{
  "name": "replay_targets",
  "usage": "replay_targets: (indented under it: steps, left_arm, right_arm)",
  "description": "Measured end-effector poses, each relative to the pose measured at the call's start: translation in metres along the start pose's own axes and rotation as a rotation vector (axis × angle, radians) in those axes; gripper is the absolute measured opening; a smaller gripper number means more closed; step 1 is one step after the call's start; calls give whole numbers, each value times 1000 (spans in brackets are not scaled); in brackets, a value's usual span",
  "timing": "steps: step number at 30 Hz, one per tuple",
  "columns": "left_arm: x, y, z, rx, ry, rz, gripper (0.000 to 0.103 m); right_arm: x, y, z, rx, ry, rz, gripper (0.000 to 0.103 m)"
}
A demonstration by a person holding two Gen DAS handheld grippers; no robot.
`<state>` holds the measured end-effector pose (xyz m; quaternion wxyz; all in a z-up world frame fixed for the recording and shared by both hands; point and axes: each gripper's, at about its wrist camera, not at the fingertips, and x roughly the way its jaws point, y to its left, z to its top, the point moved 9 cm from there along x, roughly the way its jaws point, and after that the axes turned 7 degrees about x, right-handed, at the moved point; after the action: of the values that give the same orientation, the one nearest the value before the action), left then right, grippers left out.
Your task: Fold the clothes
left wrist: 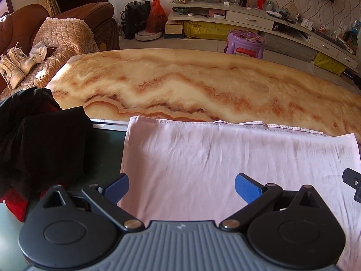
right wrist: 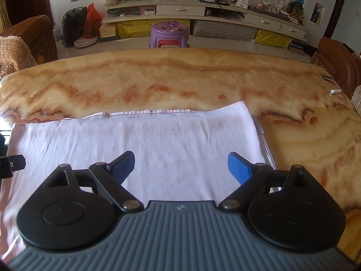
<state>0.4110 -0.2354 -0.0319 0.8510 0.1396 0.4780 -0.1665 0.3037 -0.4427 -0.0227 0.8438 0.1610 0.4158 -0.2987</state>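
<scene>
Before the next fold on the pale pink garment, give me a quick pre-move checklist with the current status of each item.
1. Left gripper open, holding nothing: ok.
2. Right gripper open, holding nothing: ok.
3. Pink garment spread mostly flat, only light wrinkles: ok.
4. Far hem lying straight on the marble table: not ok, one stretch is slightly rolled.
5. Dark clothes pile clear of the pink garment: ok, a gap shows between them.
6. Garment's near edge: cannot tell, hidden behind the grippers.

Warm daylight fills both fisheye views; the marble surface (right wrist: pixel 180 79) shows soft sheen, edges bow strongly, corners darken, and the pink cloth (left wrist: pixel 225 158) looks slightly blurred.
</scene>
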Motion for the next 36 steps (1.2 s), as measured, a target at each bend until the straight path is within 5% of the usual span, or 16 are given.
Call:
replay_targets:
  steps: [36]
  left_arm:
    - [6,-16,2,48,-5,-25,103]
  right_arm:
    - [22,-3,2,4,37,-6,97]
